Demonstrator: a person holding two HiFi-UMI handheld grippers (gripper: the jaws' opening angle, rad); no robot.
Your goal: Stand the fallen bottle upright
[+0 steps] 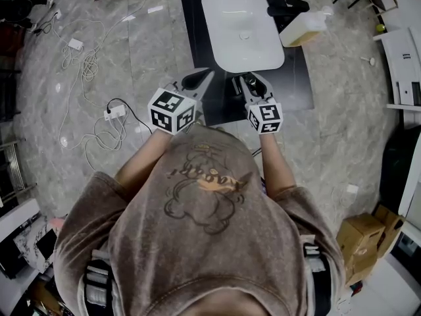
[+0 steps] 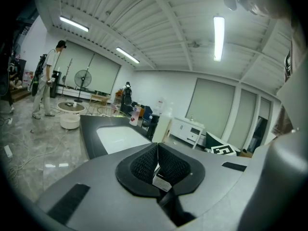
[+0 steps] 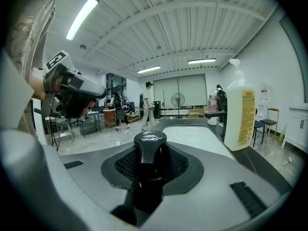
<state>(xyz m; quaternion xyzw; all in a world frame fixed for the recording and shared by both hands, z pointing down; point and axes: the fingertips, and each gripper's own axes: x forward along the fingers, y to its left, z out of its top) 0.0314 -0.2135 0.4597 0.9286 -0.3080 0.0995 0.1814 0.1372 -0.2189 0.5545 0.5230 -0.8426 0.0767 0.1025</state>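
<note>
left hand-held gripper (image 1: 197, 79): over the near edge of the table (image 1: 189, 38), clenched pad to pad, nothing between the pads (only a small white tag (image 2: 160, 181) at their base).

white tray (image 1: 223, 18): fills the middle of the table, with bare dark strips on either side.

right hand-held gripper (image 1: 248, 84): just beside the left one, also at the near edge. It is grasping a dark glossy piece (image 3: 150, 141), with pads on both sides of it. The view is too close and dark to name the piece; possibly a cap or knob.

bottle (image 3: 243, 110): pale, with a pump top, on the table's right strip beside the tray and well apart from both grippers. In the right gripper view it already reads as upright, so the task looks finished.

What could go wrong:
- The bottle stands close to the table's right edge. A sideways brush from the right gripper's body would likely tip it, or send it off onto the floor.
- The right gripper is occupied, so it has no free jaws to steady the bottle.
- Setting the dark piece down on the narrow strip risks nudging the bottle.

Room to move:
- The left strip and the tray top are open.
- The near edge is clear for pulling back.
- cables (image 1: 85, 64) lie on the floor to the left and boxes (image 1: 362, 239) stand to the right, both well away from the table.
</note>
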